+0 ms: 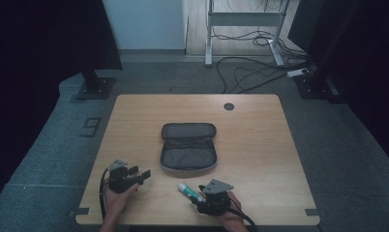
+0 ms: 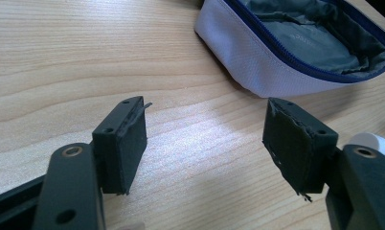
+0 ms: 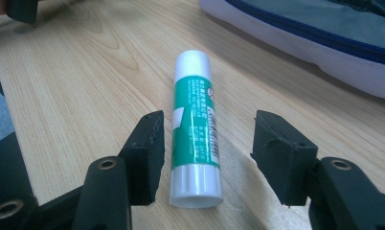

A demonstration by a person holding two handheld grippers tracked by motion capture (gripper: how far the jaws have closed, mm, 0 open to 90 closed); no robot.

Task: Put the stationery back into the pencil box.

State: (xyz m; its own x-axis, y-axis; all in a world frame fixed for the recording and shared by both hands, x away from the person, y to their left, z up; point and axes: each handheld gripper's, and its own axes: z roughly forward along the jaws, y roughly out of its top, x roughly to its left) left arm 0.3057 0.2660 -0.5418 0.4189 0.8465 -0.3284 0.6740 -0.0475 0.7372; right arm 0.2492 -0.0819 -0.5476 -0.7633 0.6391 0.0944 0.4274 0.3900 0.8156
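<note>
In the lower middle of the high view, the white glue stick with a green label (image 1: 189,192) lies flat on the light wooden table (image 1: 260,145), just in front of the right gripper (image 1: 198,194); in the right gripper view the same stick (image 3: 194,139) lies lengthwise between the two black jaws, which stand apart on both sides of it, and the pads (image 3: 150,153) do not press it yet, so it is not gripped. The left gripper (image 1: 145,175), at the lower left of the high view, is open too and holds nothing; its pads (image 2: 126,146) hang over bare wood. The open grey fabric pencil case with a blue zipper (image 1: 188,147) lies in the centre of the table, near the stick but apart from it (its pale wall (image 2: 257,62) is at the upper right of the left gripper view). I judge the step in hand is to grasp the stick, probably for the case. The risk is the round body; if the jaws close off centre, one pad can touch first and the stick can roll away, or it can turn in the grip; a grip near one end can let it tilt when lifted.
</note>
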